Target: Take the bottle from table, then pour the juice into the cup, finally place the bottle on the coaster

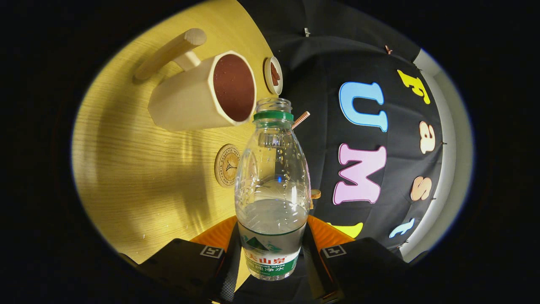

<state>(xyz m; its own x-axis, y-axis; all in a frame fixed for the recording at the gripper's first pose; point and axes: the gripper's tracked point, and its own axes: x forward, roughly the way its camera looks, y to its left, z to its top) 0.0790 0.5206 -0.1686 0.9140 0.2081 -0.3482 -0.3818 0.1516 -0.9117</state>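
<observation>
Warm light falling bright on table, soft shadows stretching across it, glare glinting on bottle, fisheye bending edges hard, gripper fingers clamping bottle sitting dim, focus staying sharp mid-frame

The bottle is hiding part of the coaster and a small round thing near the wall. The gripper fingers are covering the bottle's base. A striped stick's near end is lying hidden behind the neck.
</observation>
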